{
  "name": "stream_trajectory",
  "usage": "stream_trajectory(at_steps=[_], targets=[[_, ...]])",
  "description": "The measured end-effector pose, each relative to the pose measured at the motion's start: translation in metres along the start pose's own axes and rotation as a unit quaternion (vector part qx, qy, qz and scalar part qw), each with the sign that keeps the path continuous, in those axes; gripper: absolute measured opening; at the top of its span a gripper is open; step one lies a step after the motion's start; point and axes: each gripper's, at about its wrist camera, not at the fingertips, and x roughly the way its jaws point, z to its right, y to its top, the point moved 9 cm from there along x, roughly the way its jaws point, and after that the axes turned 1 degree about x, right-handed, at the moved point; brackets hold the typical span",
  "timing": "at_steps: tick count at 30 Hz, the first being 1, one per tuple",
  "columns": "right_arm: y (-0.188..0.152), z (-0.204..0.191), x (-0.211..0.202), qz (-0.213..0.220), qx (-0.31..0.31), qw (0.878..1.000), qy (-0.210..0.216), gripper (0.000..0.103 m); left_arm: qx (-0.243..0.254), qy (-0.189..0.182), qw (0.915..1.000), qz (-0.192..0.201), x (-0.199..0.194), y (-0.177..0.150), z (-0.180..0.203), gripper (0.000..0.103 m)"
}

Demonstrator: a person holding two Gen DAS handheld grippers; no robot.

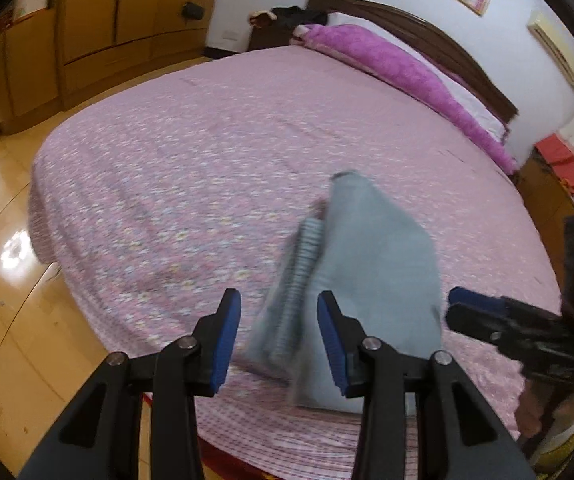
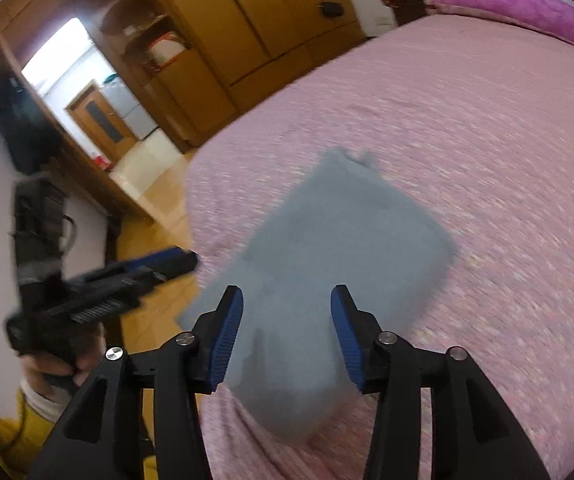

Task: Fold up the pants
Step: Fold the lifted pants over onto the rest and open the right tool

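Both grippers, left and right, hovered with jaws wide, holding nothing. Folded grey pants lay blurred on the pink bed. Only the left view showed their striped lining; beyond, purple pillows.

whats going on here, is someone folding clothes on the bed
Yes. A person holds a two-finger gripper in each hand above grey pants that lie folded into a compact bundle on the pink bedspread. The left gripper and right gripper both have their jaws open and grip nothing. The images are motion-blurred.
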Motion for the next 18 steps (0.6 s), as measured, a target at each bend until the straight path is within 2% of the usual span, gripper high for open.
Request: stream_trajectory(at_steps=[5,12,15,16,17,18], targets=[[-0.012,0.027,-0.005,-0.003,0.041,0.999,-0.015,0.042,0.019,-0.01,0.9995,-0.021,0.014,-0.004,0.019,0.041],[-0.023,0.046,-0.007,-0.006,0.075,0.997,-0.024,0.043,0.036,0.005,0.998,-0.051,0.041,-0.014,0.019,0.042],[-0.026,0.05,-0.005,-0.009,0.083,0.996,-0.026,0.043,0.026,-0.017,0.9982,-0.052,0.046,-0.014,0.023,0.041],[-0.027,0.05,-0.004,-0.01,0.084,0.996,-0.027,0.043,0.026,-0.037,0.9976,-0.052,0.048,-0.015,0.029,0.041],[-0.028,0.051,-0.003,-0.012,0.086,0.996,-0.028,0.043,0.026,-0.048,0.9972,-0.05,0.048,-0.015,0.031,0.036],[-0.029,0.052,-0.003,-0.013,0.087,0.996,-0.028,0.043,0.027,-0.056,0.9971,-0.043,0.047,-0.014,0.034,0.022]])
